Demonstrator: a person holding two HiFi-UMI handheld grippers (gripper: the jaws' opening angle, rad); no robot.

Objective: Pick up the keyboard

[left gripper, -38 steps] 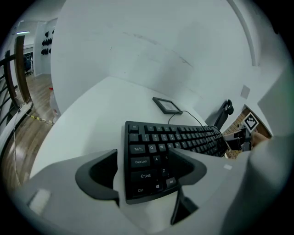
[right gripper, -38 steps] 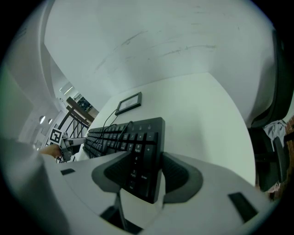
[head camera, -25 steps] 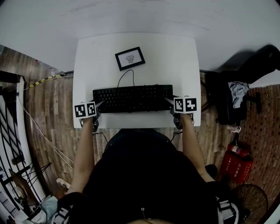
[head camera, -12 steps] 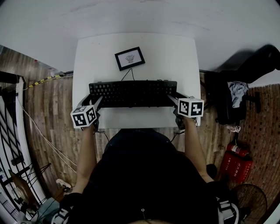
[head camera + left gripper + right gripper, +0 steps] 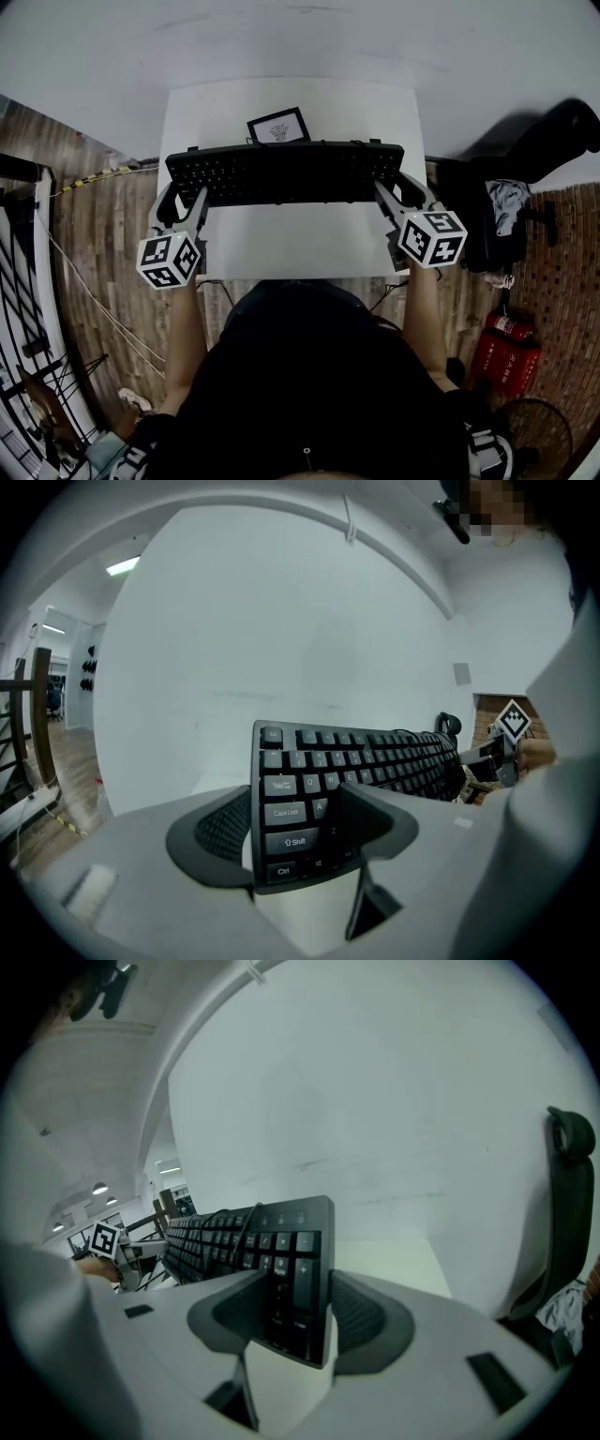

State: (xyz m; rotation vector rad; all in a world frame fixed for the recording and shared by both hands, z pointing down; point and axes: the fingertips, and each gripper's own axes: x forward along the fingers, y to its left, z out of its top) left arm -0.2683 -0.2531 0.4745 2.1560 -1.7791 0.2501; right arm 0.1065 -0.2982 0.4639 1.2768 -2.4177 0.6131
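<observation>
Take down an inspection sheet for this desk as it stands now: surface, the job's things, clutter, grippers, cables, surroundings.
Surface: white table, against a white wall.
Job's things: black keyboard, held by both ends, up off the table, keys upward.
Clutter: one small framed picture at the table's back, its near edge hidden by the keyboard.
Grippers: left gripper shut on the keyboard's left end; right gripper shut on its right end.
Cables: keyboard cable lies across the keys near the right end.
Surroundings: wooden floor; black office chair and red fire extinguisher to the right.
</observation>
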